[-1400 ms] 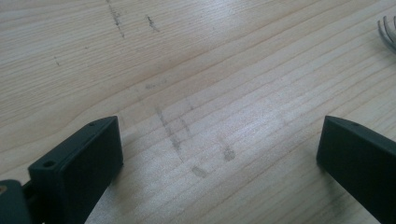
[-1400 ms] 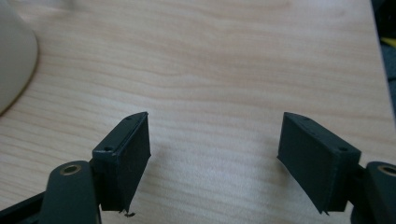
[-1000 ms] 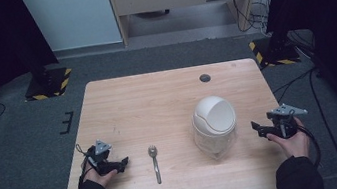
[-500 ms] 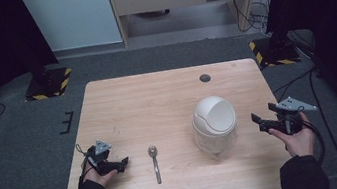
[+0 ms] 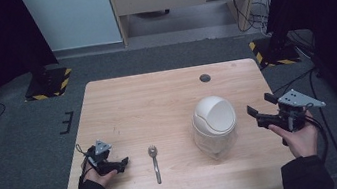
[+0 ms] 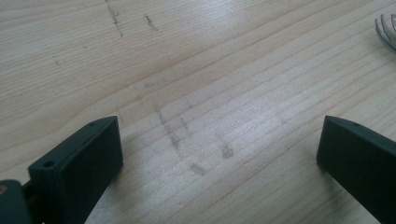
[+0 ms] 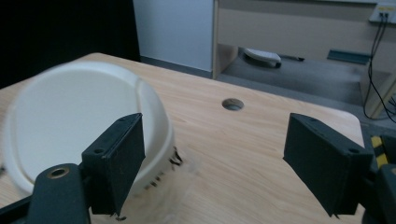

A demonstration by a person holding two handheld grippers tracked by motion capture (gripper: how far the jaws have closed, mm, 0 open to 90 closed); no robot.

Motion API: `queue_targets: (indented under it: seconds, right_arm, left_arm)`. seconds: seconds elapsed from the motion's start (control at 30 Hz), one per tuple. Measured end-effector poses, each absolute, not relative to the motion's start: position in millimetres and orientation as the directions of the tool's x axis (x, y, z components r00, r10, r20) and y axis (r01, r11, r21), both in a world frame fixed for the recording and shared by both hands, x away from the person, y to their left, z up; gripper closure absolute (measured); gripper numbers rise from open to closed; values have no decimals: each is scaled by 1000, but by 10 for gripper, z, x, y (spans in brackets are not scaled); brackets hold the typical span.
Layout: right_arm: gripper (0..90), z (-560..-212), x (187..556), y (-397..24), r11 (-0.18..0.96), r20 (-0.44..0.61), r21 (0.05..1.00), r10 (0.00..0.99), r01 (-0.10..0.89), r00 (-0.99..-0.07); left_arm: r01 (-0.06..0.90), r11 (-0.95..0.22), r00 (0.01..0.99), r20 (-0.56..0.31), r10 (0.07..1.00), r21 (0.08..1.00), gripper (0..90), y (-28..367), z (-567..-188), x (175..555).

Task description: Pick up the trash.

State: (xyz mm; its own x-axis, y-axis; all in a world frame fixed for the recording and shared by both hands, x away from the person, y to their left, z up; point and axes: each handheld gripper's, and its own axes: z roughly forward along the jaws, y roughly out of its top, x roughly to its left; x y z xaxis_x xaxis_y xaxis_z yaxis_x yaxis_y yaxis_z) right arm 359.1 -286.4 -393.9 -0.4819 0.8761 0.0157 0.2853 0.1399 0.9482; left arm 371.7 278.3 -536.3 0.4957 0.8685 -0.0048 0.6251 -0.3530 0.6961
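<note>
A white domed bin (image 5: 215,124) with a clear body stood toward the desk's (image 5: 157,101) right side, a metal spoon (image 5: 155,161) lay near the front edge, and a round cable hole (image 5: 205,78) sat by the far edge. The right gripper (image 5: 261,112) — jaws wide apart — hovered just right of the bin. The left gripper (image 5: 117,164), also spread and empty, rested near the front-left corner, left of the spoon. No writing was legible.

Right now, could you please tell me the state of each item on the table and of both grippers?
Small bin: upright on the table, white domed lid on, nothing touching it.
Spoon: lying flat, untouched, bowl towards the far edge.
Left gripper: open, empty, low over the table.
Right gripper: open, empty, raised beside the bin, clear of it.
</note>
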Motion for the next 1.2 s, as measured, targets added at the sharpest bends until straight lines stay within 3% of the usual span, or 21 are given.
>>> queue_targets:
  seconds: [0.47,1.2]
  right_arm:
    - [217,-3890,3498,-2220,154,54,951,769,267,-637]
    - [237,-4325,3570,-1921,186,131,908,727,376,-674]
  left_arm:
    - [625,-352,495,-5,869,697,0,2782,-5364,3717]
    - [625,-352,495,-5,869,697,0,2781,-5364,3717]
